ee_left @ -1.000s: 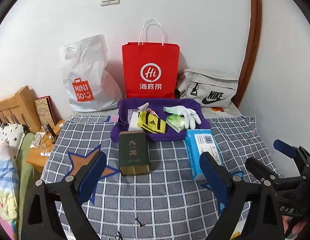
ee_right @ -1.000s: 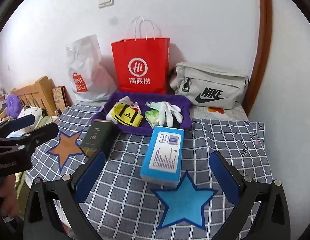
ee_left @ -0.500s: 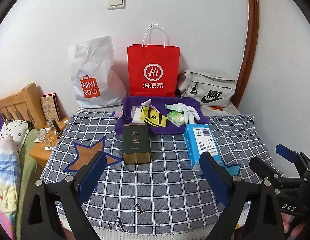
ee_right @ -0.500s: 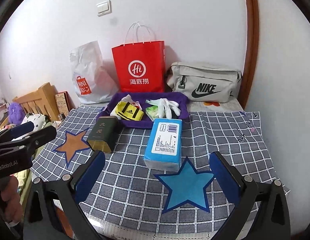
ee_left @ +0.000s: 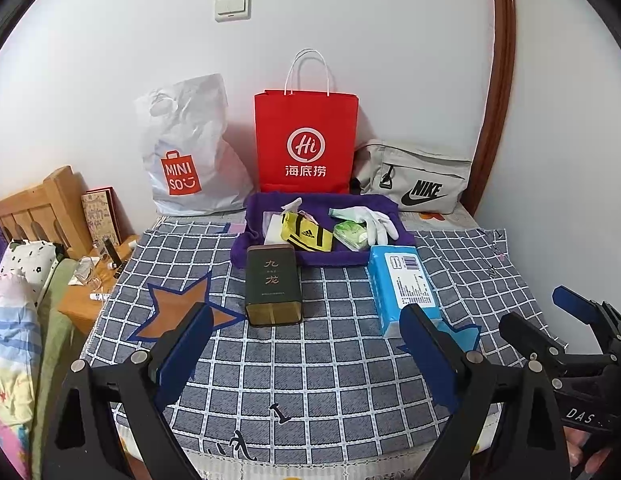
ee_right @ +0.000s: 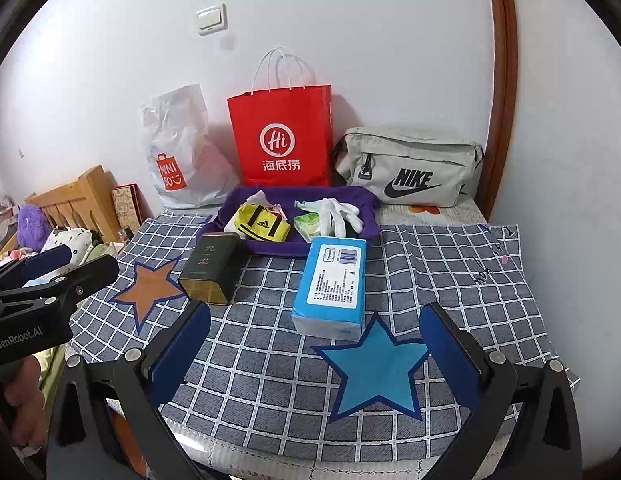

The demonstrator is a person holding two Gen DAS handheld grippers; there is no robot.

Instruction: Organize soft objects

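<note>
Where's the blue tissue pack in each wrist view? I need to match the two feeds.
Left wrist: the blue tissue pack lies right of centre on the checked cloth, its near end behind that gripper's right finger.
Right wrist: the pack lies near centre, just beyond the blue star.
Shared landmark: the purple tray, right behind the pack's far end.

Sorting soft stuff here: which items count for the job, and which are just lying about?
Job: blue tissue pack, white glove, yellow Adidas pouch, green packet, purple tray.

Lying about: dark tin, red paper bag, Miniso bag, Nike bag.
</note>
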